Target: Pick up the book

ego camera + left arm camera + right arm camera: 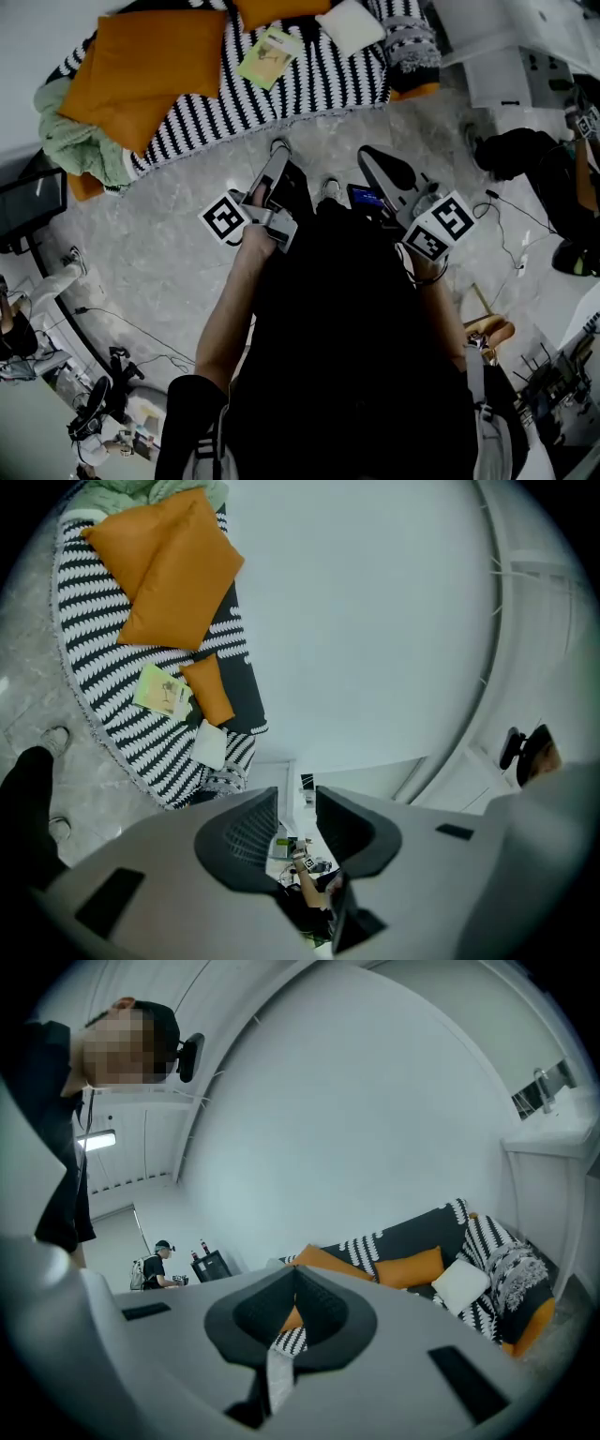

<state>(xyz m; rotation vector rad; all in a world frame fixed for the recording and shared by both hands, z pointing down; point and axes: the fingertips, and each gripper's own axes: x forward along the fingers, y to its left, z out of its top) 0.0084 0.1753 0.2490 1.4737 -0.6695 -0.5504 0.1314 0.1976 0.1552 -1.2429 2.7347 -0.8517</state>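
The book [267, 56], thin with a yellow-green cover, lies flat on the black-and-white striped sofa [319, 84] at the top of the head view. In the left gripper view the book [162, 691] shows at the left, between orange cushions. My left gripper [278, 155] hangs over the grey floor short of the sofa's edge, with a clear gap between its jaws [298, 803] and nothing in it. My right gripper [375, 159] is beside it, also short of the sofa. Its tips meet [293, 1279] and hold nothing. The book is hidden in the right gripper view.
A large orange cushion [150, 70], a white cushion [352, 23] and a green blanket [80, 141] lie on the sofa. A dark monitor [33, 202] stands at the left, a white cabinet [506, 66] and a black bag [525, 159] at the right. Cables cross the floor.
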